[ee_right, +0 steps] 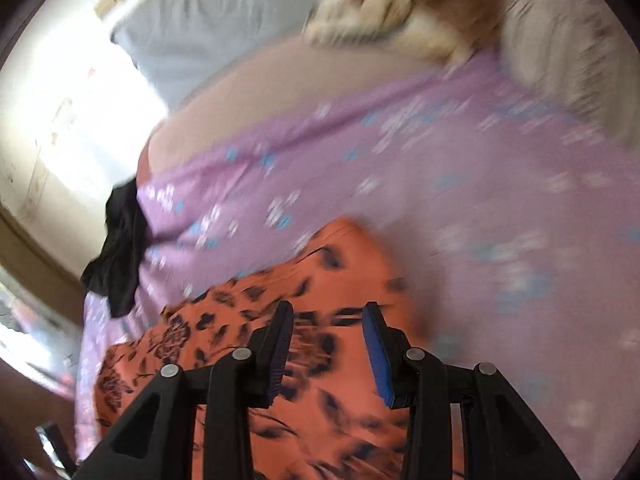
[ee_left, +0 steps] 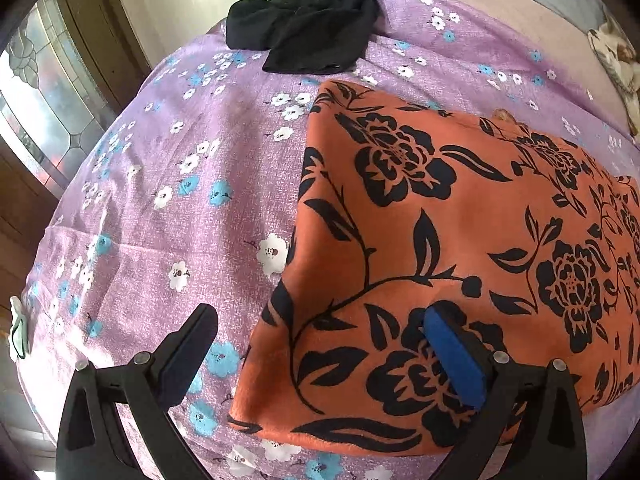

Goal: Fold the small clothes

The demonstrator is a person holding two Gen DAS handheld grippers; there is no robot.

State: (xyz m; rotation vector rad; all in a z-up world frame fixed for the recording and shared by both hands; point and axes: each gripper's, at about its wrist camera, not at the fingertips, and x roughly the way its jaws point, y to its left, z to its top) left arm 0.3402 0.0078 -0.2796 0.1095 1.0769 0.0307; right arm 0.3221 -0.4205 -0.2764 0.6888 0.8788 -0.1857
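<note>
While two garments lie on the bed, only one sits under the tongs: an orange cloth with black flowers (ee_left: 440, 240), folded into a flat block with a straight left edge and a squared near corner, spread across the near half of the purple floral bedsheet (ee_left: 180, 160). The second, a crumpled black garment (ee_left: 308, 20), lies well apart from it at the far edge of the bed, close to the wall.

Left tongs (ee_left: 320, 332) stand wide open over the near left corner of the orange cloth; one finger hangs above bare sheet, the blue-padded one above the print, and nothing is gripped between them. Right tongs (ee_right: 328, 344) are partly open, the gap clear between the pads, hovering over the orange cloth (ee_right: 320, 280) with no fabric caught. That view is blurred.

One pale grey pillow (ee_right: 208, 24) sits toward the head of the bed, and a cream patterned bundle (ee_right: 400, 4) lies beside it; what it is I cannot tell. A leaded glass window (ee_left: 36, 112) shows left of the bed.
</note>
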